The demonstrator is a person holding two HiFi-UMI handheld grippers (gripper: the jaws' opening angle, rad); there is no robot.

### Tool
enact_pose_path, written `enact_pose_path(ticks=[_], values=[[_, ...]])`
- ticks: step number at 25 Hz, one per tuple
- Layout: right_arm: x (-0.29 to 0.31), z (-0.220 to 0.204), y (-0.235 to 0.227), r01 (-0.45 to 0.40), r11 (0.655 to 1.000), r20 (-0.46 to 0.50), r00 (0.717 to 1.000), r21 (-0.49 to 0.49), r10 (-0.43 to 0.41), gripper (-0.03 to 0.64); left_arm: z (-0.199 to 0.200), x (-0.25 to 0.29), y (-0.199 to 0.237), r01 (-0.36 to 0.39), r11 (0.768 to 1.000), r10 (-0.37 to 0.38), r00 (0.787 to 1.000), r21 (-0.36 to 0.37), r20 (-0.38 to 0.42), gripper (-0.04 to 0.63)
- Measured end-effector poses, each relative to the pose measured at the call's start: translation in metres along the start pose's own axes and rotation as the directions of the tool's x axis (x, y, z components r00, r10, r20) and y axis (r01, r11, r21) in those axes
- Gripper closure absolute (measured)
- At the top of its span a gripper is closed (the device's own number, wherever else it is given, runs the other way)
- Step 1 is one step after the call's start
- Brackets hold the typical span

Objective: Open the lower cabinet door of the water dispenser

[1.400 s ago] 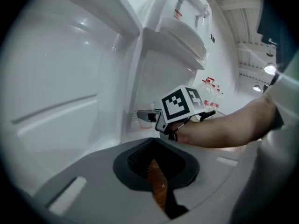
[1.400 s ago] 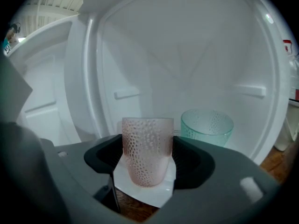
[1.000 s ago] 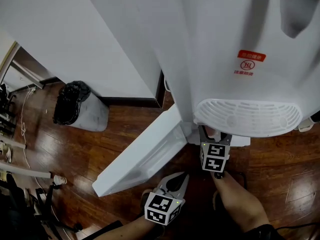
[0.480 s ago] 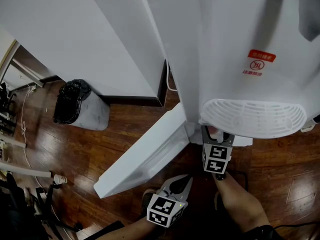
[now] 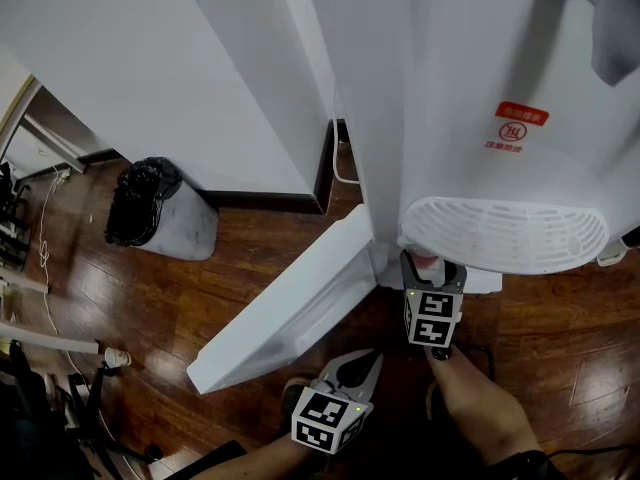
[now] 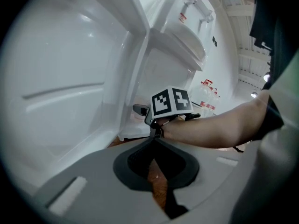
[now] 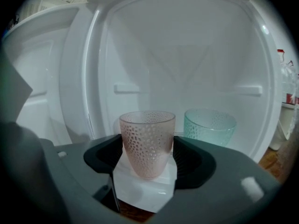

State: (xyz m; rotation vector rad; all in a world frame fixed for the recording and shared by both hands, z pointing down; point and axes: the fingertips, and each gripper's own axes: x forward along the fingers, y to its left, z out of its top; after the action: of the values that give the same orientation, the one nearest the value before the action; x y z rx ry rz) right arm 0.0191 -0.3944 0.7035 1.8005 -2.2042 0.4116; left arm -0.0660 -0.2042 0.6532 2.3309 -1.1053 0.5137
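**Head view:** I look down on the white water dispenser (image 5: 470, 58), which stands on a dark wooden floor (image 5: 140, 308). Its lower cabinet door (image 5: 290, 308) is open, angled out to the left from the foot of the machine. The right gripper (image 5: 432, 271) reaches in under the perforated drip tray (image 5: 500, 233), its marker cube facing up. The left gripper (image 5: 367, 361) hangs lower in the frame, just beside the door's free edge and apart from it. A black-lined waste bin (image 5: 160, 208) stands well off to the left against the white wall (image 5: 120, 58).

**Left gripper view:** The left gripper (image 6: 154, 138) has its jaws pressed together with nothing between them; floorboards show through the gap behind the tips. The inner face of the open door (image 6: 60, 92) fills the left side. Ahead are the right gripper's marker cube (image 6: 172, 101) and the person's forearm (image 6: 219, 127), which reaches towards the cabinet.

**Right gripper view:** The right gripper (image 7: 148, 153) points into the white cabinet interior (image 7: 187, 64). Its jaws are set wide around a pink dimpled cup (image 7: 147, 139), the dark pads lying against both sides of the cup with no gap that I can see. The cup stands upright on the cabinet's white shelf (image 7: 145, 190). A pale green dimpled cup (image 7: 209, 125) stands upright just to its right and further back.
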Motion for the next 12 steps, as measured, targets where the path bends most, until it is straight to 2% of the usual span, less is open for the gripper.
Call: enact_pose_path(ticks=[12], values=[[0.006, -0.013, -0.004, -0.022, 1.0, -0.074, 0.997, 0.001, 0.022, 0.256, -0.002, -0.001, 0.0, -0.003, 0.999, 0.003, 1.0, -0.045, 0.008, 0.578]])
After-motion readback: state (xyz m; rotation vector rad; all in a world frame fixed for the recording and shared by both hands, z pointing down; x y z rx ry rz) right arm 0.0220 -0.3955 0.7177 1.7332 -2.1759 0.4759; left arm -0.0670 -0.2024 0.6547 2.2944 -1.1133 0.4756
